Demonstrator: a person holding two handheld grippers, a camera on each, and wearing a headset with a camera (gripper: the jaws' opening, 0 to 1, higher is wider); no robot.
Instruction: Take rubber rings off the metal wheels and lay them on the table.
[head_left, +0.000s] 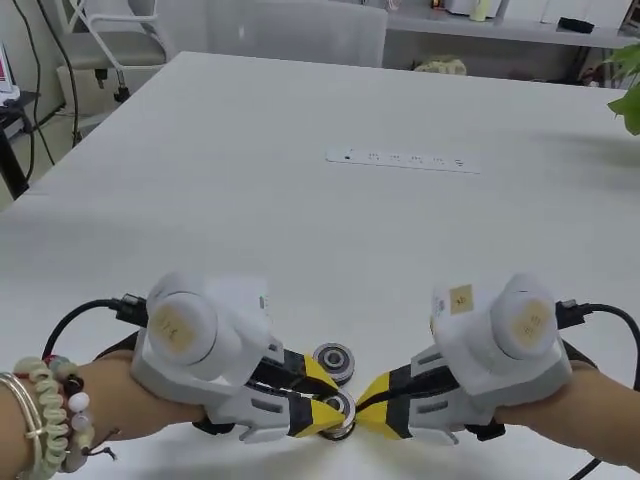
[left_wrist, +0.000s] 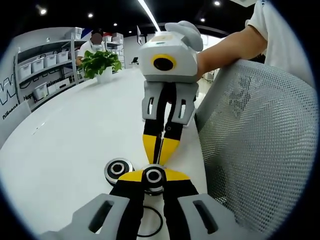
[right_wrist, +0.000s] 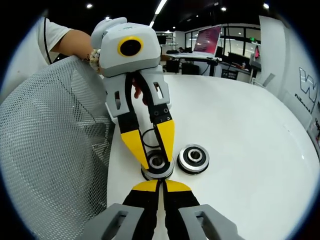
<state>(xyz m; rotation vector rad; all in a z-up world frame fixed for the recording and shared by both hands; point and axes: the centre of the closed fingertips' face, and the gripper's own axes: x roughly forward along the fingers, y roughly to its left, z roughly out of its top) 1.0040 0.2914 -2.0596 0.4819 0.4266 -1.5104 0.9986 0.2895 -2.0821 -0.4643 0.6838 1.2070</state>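
The left gripper (right_wrist: 156, 159) has its yellow-tipped jaws clamped on a round silver metal wheel (left_wrist: 154, 177) near the front edge of the white table (head_left: 300, 200). The right gripper (left_wrist: 158, 156) meets that wheel with its jaws pressed together, perhaps nipping its rim. A second black-rimmed metal wheel (head_left: 333, 360) lies just beside it. A loose thin black rubber ring (left_wrist: 150, 221) lies flat under the left gripper.

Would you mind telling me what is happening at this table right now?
A person is working two tools on one metal wheel near the front edge of the table. The left hand-held gripper clamps the wheel between its jaws, while the right hand-held gripper, jaws shut, has its tips at the wheel's rim. A second wheel sits just beside it, and one loose rubber ring lies on the table under the left one.
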